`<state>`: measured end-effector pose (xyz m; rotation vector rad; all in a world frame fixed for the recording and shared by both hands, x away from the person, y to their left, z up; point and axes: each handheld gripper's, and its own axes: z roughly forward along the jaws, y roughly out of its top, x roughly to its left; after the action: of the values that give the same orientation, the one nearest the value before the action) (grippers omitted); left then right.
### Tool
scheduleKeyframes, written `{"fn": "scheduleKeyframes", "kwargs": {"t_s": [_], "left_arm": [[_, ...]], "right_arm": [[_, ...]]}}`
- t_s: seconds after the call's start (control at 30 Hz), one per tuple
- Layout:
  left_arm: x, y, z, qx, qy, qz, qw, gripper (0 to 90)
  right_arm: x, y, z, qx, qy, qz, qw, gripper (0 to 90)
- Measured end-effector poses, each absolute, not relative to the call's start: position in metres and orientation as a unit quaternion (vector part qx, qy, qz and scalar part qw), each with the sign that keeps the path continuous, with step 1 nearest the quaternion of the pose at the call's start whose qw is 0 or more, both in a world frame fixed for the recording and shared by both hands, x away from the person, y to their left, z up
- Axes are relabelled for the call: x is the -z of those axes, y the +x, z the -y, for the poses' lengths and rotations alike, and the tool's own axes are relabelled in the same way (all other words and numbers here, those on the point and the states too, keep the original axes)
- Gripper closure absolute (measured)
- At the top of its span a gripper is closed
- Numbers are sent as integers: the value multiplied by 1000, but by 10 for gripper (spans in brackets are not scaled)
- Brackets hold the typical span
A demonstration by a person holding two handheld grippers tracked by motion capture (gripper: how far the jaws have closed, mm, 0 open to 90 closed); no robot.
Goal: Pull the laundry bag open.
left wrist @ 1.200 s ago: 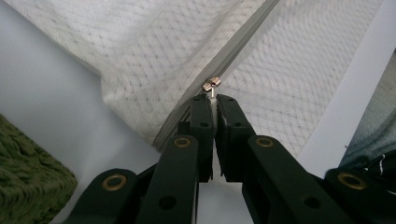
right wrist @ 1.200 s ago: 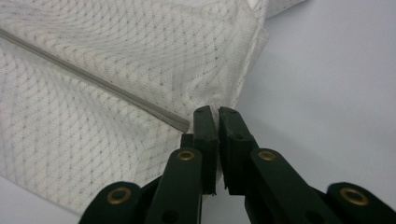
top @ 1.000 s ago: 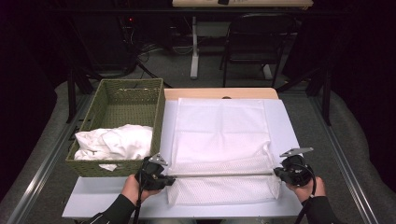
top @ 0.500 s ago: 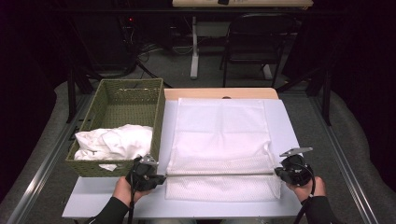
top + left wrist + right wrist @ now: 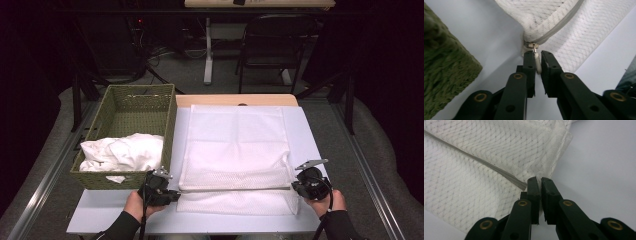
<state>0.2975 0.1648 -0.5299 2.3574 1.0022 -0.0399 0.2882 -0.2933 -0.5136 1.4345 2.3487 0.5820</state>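
**Mesh bag stretched flat beside the basket, zipper end to end**

Spread on the pale table top [image 5: 320, 150], just right of the green woven basket [image 5: 107, 115]: a white mesh laundry bag [image 5: 235, 145], flat, rectangular, fine honeycomb weave, a grey zipper [image 5: 235, 189] running across it near the front edge. No legible label or writing on bag or basket.

Inside the basket, at its near end: a crumpled heap of white cloth [image 5: 122, 152], filling roughly the front half; bare woven floor behind it.

At the bag's corner nearest the basket: left gripper [image 5: 537, 53], low over the table, jaws having just been easing apart, a narrow gap now between them, the white zipper pull [image 5: 537, 63] standing in that gap; looks loosely held at most, the pads not plainly pressing. Metal slider [image 5: 532, 45] just beyond the tips, at the zipper's end.

At the bag's corner farthest from the basket: right gripper [image 5: 538, 180], jaws clenched on the mesh edge beside the zipper's far end, fabric puckered there.
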Motion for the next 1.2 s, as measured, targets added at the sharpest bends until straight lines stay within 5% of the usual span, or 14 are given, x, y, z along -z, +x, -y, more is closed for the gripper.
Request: {"fn": "scheduleKeyframes", "kwargs": {"t_s": [0.33, 0.43, 0.67, 0.87, 1.2], "left_arm": [[532, 296, -160, 51, 875, -372, 306, 695], [532, 296, -157, 50, 881, -360, 302, 646], [522, 285, -166, 23, 891, -341, 300, 363], [514, 275, -178, -6, 898, -323, 301, 187], [517, 274, -191, -5, 901, -324, 288, 70]], "right_arm": [[508, 285, 296, -216, 503, -821, 161, 716], [506, 284, 293, -217, 494, -826, 161, 555], [498, 278, 286, -245, 474, -831, 155, 230], [495, 279, 277, -259, 451, -841, 151, 135], [501, 290, 262, -265, 421, -857, 131, 0]]}}
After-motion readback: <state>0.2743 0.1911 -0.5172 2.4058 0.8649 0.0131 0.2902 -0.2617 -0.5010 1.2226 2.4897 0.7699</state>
